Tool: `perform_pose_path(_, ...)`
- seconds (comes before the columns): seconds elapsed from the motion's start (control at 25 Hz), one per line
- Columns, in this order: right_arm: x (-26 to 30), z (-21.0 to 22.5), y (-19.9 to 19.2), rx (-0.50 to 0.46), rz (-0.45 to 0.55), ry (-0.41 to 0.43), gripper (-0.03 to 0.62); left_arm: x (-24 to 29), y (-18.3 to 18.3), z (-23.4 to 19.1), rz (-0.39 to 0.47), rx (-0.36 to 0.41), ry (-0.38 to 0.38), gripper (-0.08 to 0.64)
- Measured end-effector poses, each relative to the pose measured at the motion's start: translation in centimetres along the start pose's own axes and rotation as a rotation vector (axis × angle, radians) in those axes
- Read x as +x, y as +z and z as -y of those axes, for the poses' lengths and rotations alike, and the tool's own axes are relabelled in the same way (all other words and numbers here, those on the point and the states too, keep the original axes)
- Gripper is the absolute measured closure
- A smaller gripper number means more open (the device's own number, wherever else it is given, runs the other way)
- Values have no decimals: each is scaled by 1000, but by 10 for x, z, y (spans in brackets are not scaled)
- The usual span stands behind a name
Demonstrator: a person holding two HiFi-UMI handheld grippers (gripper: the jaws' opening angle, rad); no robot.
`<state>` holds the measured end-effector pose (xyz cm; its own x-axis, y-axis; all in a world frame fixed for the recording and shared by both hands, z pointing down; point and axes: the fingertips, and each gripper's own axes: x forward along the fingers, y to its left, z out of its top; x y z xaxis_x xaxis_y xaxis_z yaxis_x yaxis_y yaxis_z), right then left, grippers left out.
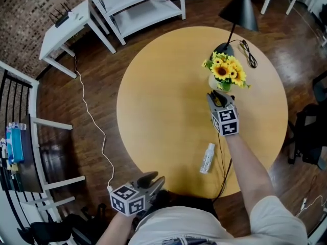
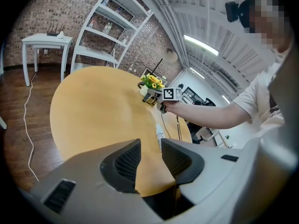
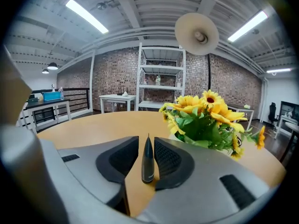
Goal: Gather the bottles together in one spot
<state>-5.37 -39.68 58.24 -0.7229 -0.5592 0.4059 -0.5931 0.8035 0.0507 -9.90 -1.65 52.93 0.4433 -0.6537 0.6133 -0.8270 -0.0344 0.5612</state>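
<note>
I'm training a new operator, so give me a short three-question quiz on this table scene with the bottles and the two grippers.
1. True or false: the white bottle stands upright on the table.
2. What stands between the right gripper's jaws? A) a spoon B) a dark pointed bottle C) nothing
3. Which gripper has nothing between its jaws?
Key: 1 false, it lies on its side; 2 B; 3 the left gripper.
</note>
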Motion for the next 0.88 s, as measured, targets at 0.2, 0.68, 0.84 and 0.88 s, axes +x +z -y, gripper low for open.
perform_pose_path(0.2, -10, 3, 7, -1, 19, 3, 410, 1, 1, 4, -6, 20, -2, 442)
perform_pose_path(0.68, -163, -52, 30, -48, 78, 6, 402, -6, 4, 15, 27, 172, -17, 442)
perform_pose_path(0.84, -249, -97, 2, 3, 15, -15, 402, -24, 3, 27, 64, 240, -61, 442)
perform_pose_path(0.88, -270, -112, -5, 21, -2, -24, 402, -32, 3, 28, 76, 250, -68, 442)
